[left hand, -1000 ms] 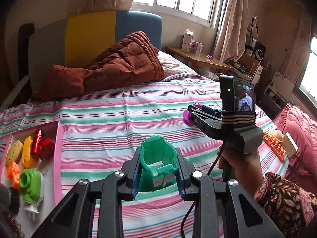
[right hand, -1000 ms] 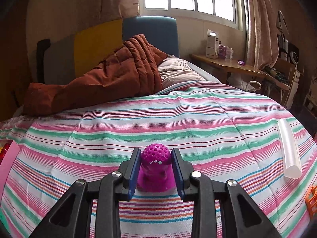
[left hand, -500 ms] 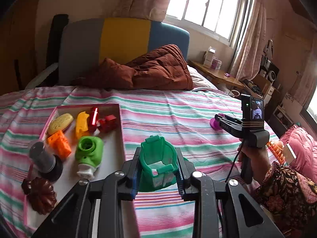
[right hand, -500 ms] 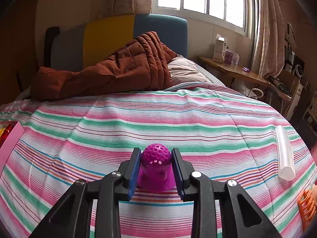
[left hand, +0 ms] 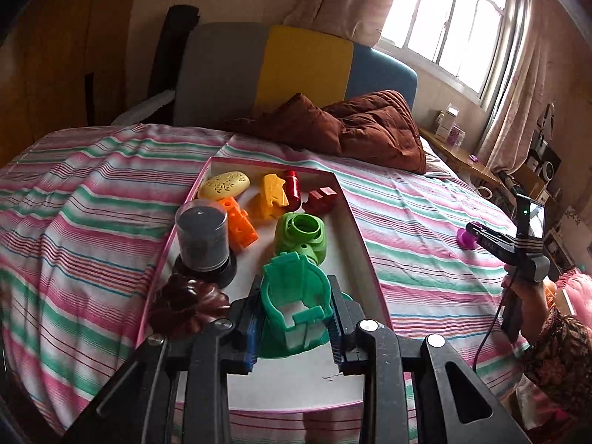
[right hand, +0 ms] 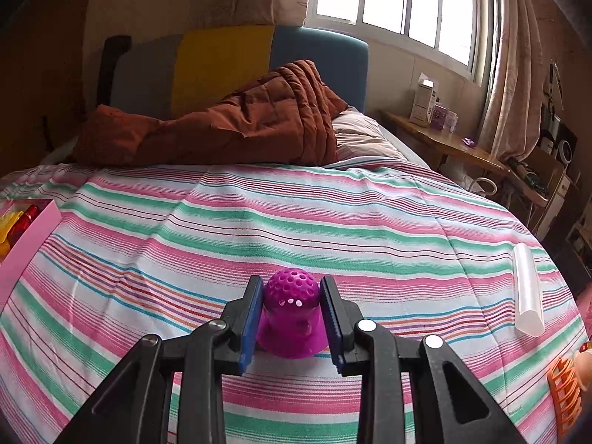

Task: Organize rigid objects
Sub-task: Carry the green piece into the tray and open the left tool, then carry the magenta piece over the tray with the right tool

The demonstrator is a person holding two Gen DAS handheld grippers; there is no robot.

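The left tongs (left hand: 296,318) are gripping a teal cup (left hand: 295,298), pads pressing on both its sides, and are holding it over the near part of the pink tray (left hand: 364,255) on the bed (left hand: 425,229). Whether the cup is touching the tray floor cannot be told. The right tongs (right hand: 292,318) are gripping a purple dome (right hand: 290,318) with a perforated top, low over the striped bedspread near the middle of the bed, well apart from the tray, whose edge is showing at the far left of the right wrist view.

Sitting in the tray already: a green piece (left hand: 301,236) just beyond the cup, a grey canister (left hand: 201,236) and a dark fluted mould (left hand: 187,305) to the left, an orange block (left hand: 238,224), and at the far end a yellow oval (left hand: 224,185), a yellow wedge (left hand: 272,194), a red cylinder (left hand: 292,188) and a red block (left hand: 320,199).

Lying loose on the bed: a clear tube (right hand: 527,292) at the right and an orange rack (right hand: 564,388) at the near right corner.

Judgement: the sorting is appearing well advanced. Remaining are setting down the cup, carrying the dome left to the tray, and collecting the tube and rack.
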